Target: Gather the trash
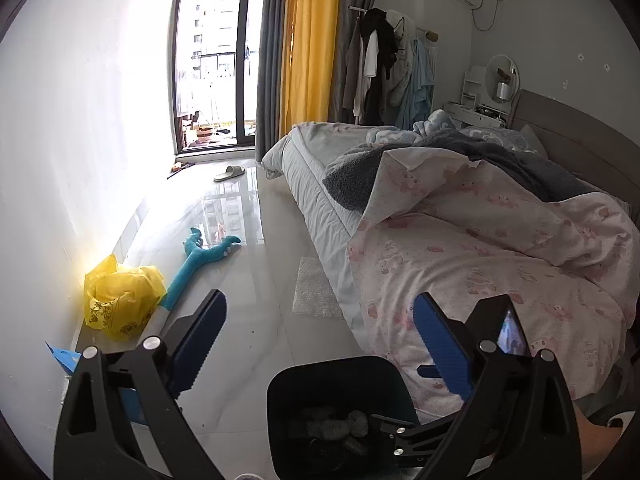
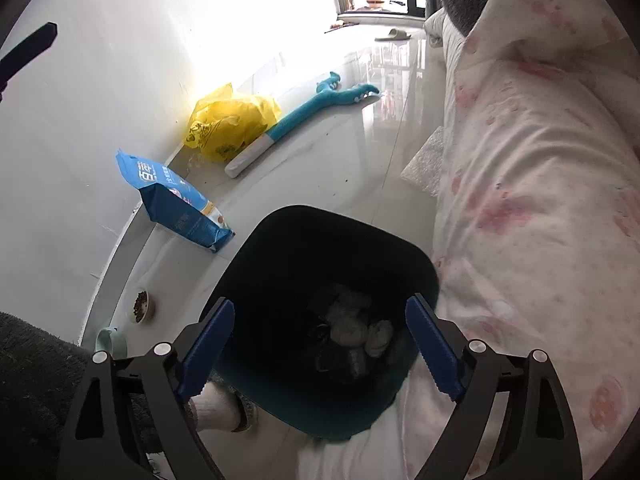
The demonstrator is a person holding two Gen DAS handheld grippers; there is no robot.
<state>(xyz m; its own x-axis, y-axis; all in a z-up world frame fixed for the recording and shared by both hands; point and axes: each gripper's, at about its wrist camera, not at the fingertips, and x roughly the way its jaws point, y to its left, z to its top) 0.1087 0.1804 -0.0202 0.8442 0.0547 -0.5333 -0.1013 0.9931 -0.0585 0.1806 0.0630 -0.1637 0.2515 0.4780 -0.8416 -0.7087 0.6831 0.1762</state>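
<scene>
Window [image 1: 218,60] daylight glares; fisheye edges warp darkly.

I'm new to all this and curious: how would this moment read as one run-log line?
left gripper: open, empty | right gripper: open, empty, above bin | bin: crumpled trash inside | yellow bag: on floor

I see the floor [image 2: 328,168] carrying a bin [image 2: 280,248], blue bag [image 2: 176,204], yellow bag [image 2: 228,124], toy [image 2: 320,100], slipper [image 2: 394,34].

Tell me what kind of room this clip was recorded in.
Most likely a bedroom: an unmade bed with pink-patterned white duvet, clothes hanging on a rack, and a round white vanity mirror.
</scene>
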